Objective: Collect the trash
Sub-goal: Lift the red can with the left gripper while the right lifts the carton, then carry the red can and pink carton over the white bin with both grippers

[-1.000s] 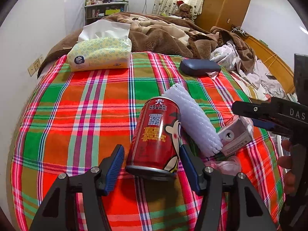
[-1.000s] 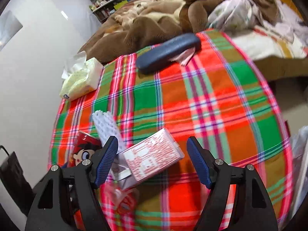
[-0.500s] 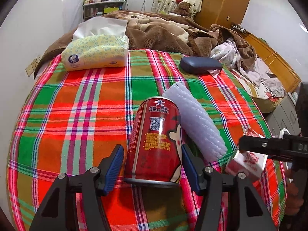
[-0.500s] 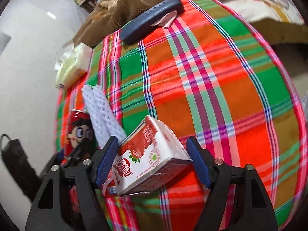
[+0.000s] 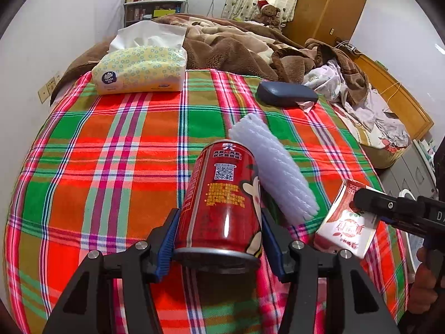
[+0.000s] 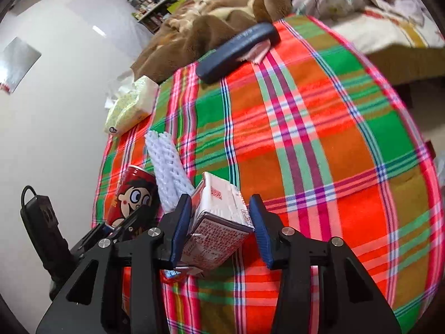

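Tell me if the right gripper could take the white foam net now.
Probably not: the right gripper is already shut on the milk carton. The white foam net lies uncovered beside the red can.

The left gripper point(image 5: 219, 246) hides the lower sides of the red can point(image 5: 222, 203), and its arms are cut off by the bottom edge. Behind the can, the near end of the white foam net point(image 5: 274, 175) is covered. To the right, the right gripper point(image 5: 361, 204) hides part of the milk carton point(image 5: 345, 228). The print on the carton (small red characters) is too small to read.
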